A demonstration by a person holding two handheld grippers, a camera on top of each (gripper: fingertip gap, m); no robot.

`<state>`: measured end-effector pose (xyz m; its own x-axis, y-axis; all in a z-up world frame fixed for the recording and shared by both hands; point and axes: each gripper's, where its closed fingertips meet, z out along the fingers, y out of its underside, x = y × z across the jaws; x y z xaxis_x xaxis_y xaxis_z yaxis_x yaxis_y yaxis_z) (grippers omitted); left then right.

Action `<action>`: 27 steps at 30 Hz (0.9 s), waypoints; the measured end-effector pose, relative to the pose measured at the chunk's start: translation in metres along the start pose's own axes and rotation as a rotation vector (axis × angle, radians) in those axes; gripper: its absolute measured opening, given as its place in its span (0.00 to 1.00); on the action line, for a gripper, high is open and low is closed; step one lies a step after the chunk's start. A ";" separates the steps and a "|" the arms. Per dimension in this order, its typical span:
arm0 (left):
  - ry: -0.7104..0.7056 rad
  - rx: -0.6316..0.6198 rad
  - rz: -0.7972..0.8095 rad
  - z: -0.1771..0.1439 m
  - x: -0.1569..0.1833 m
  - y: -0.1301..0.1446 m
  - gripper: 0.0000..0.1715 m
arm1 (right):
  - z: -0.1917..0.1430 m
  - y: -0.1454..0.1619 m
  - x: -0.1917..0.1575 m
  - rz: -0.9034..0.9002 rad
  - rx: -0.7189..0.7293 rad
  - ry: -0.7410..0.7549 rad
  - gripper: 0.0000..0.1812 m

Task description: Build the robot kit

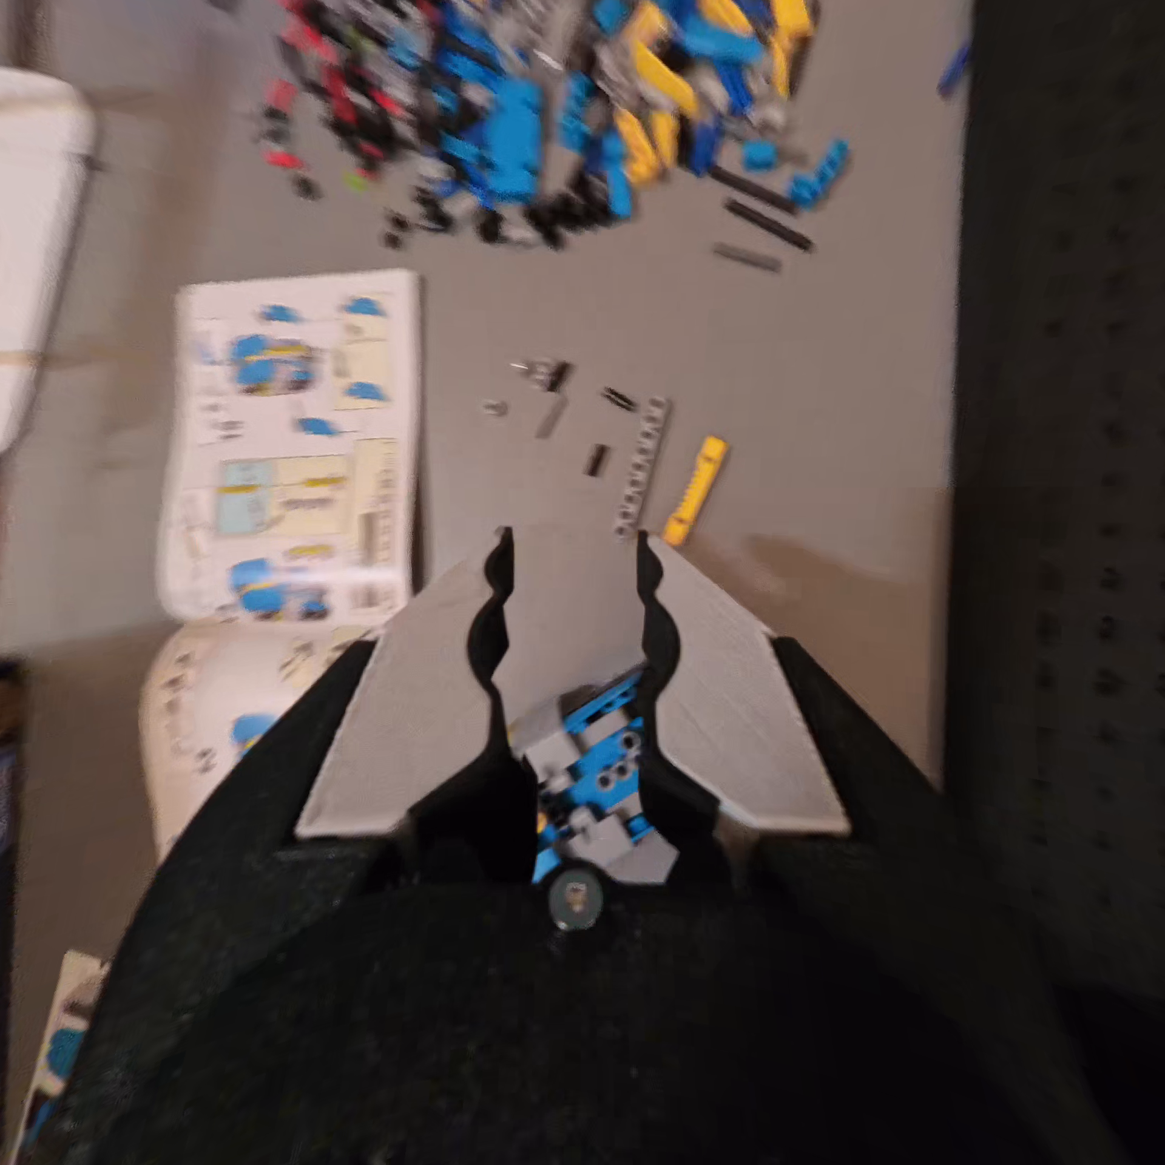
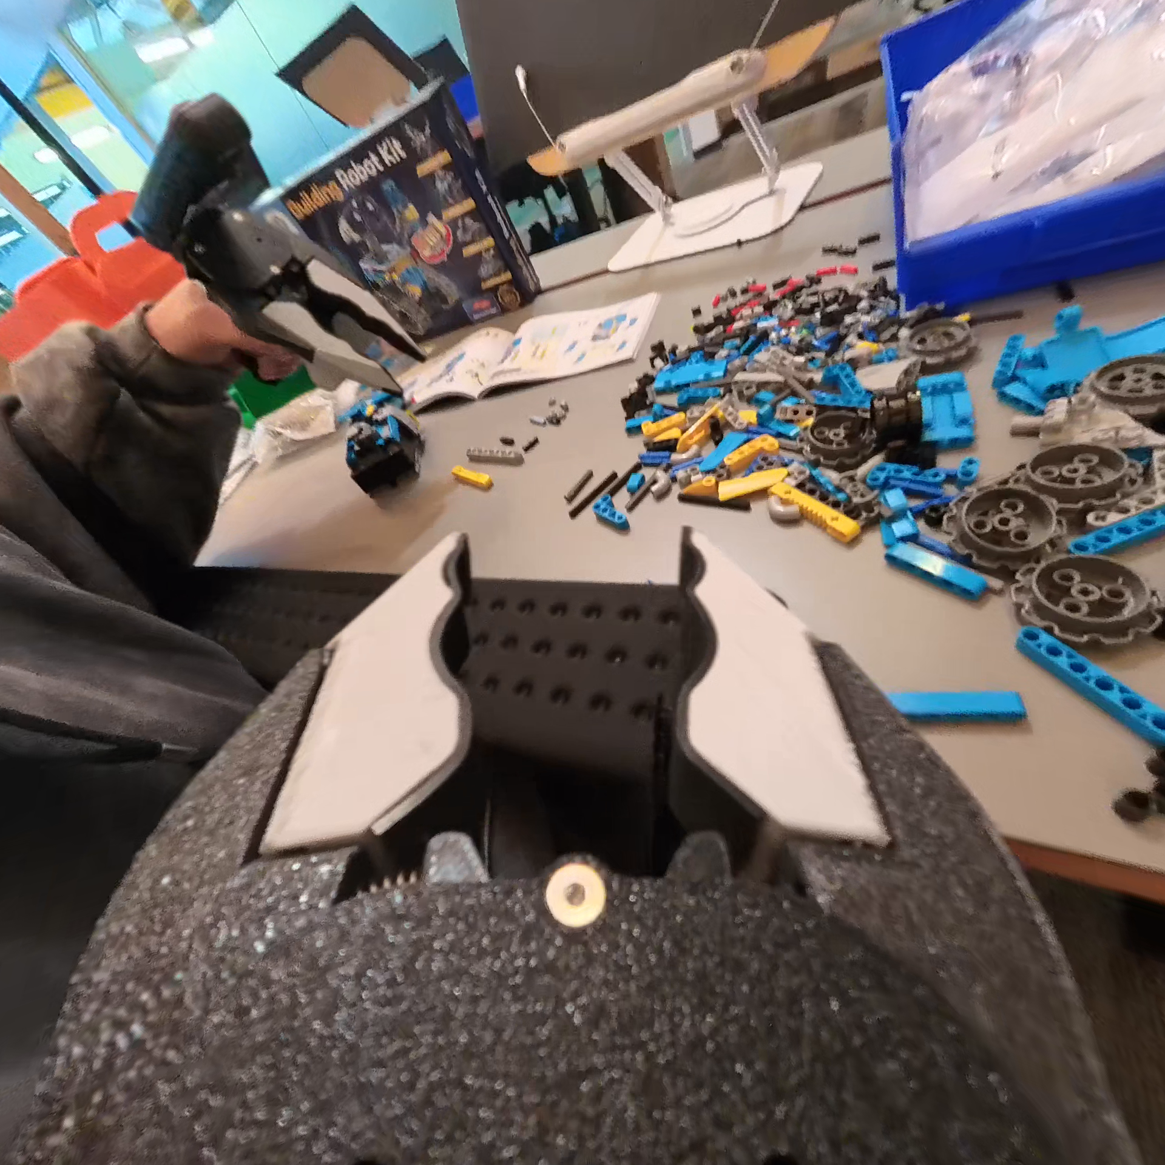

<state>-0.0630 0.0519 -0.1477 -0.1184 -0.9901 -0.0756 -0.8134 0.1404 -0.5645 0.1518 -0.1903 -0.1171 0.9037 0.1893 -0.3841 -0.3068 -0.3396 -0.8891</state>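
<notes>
A small blue, grey and black block model (image 2: pixel 383 449) stands partly built on the grey surface (image 2: pixel 504 523), under the left tool (image 2: pixel 394 369). Its fingers are parted and hold nothing, tips slanting down just above the model, gripped by a hand (image 2: pixel 202 328) in a grey sleeve. Beyond that tool lie an open instruction booklet (image 1: pixel 290 441), a grey holed beam (image 1: pixel 643 466) and a yellow toothed bar (image 1: pixel 696 488). Most pieces remain loose in a pile (image 2: pixel 819 428) ahead and right of the right tool (image 2: pixel 573 555). It sits level at the near edge, fingers spread wide and empty.
</notes>
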 end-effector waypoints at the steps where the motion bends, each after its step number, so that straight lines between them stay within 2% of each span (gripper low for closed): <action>1: -0.061 0.071 -0.033 -0.013 -0.016 0.000 0.25 | 0.003 -0.003 0.000 -0.006 0.021 -0.011 0.41; 3: -0.220 0.194 -0.108 -0.037 -0.056 0.010 0.33 | 0.013 -0.006 0.000 -0.049 0.050 -0.027 0.44; 5: -0.366 0.271 -0.192 -0.055 -0.094 0.031 0.34 | 0.027 -0.002 -0.005 -0.131 0.019 -0.053 0.46; 7: -0.438 0.345 -0.280 -0.063 -0.121 0.052 0.34 | 0.040 0.009 -0.014 -0.190 -0.094 -0.082 0.46; 10: -0.508 0.425 -0.423 -0.062 -0.148 0.081 0.42 | 0.063 0.009 -0.030 -0.273 -0.240 -0.127 0.42; 13: -0.560 0.497 -0.468 -0.063 -0.158 0.100 0.41 | 0.090 -0.006 -0.052 -0.365 -0.332 -0.192 0.35; 18: -0.653 0.556 -0.453 -0.075 -0.161 0.117 0.41 | 0.160 -0.051 -0.057 -0.440 -0.447 -0.184 0.28; 20: -0.697 0.602 -0.484 -0.080 -0.162 0.125 0.36 | 0.195 -0.078 -0.059 -0.460 -0.423 -0.173 0.26; 22: -0.699 0.609 -0.512 -0.080 -0.164 0.130 0.36 | 0.232 -0.098 -0.057 -0.461 -0.376 -0.154 0.26; 24: -0.704 0.615 -0.504 -0.080 -0.164 0.130 0.36 | 0.265 -0.102 -0.060 -0.440 -0.333 -0.189 0.26; 27: -0.694 0.596 -0.491 -0.074 -0.162 0.132 0.36 | 0.307 -0.090 -0.049 -0.352 -0.274 -0.197 0.24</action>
<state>-0.1929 0.2312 -0.1490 0.6573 -0.7496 -0.0775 -0.2478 -0.1179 -0.9616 0.0430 0.1139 -0.0949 0.8567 0.4979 -0.1349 0.1215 -0.4489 -0.8853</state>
